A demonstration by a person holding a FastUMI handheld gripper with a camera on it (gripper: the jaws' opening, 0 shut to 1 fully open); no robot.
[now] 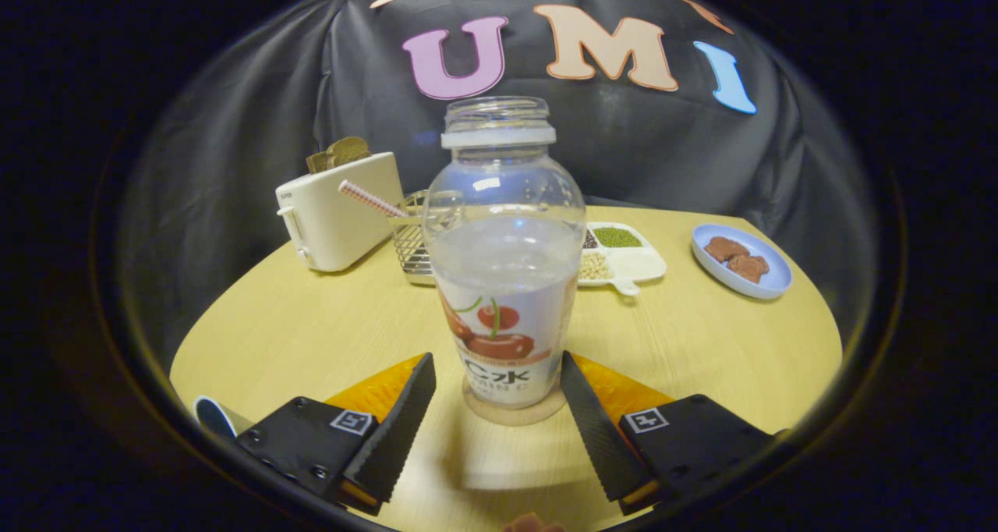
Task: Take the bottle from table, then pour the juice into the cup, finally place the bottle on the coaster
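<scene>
A clear bottle (503,282) stands upright on the pale wooden table (312,321), uncapped, with a white neck ring and a cherry label. Whitish liquid fills it about halfway. My gripper (495,360) is open, and the bottle's lower part sits between the two fingertips. The left finger (401,415) stands a little off the label. The right finger (592,415) is very near the label, and I cannot tell if it touches. A dark round disc with a light rim (212,419), perhaps the coaster, lies on the table left of the left finger.
Beyond the bottle, at the left, stands a white toaster (339,212) holding bread. A red-striped straw (370,199) slants over a wire basket (413,251) behind the bottle. To the right lie a divided white dish of beans (624,255) and a blue plate (741,260) with brown pieces.
</scene>
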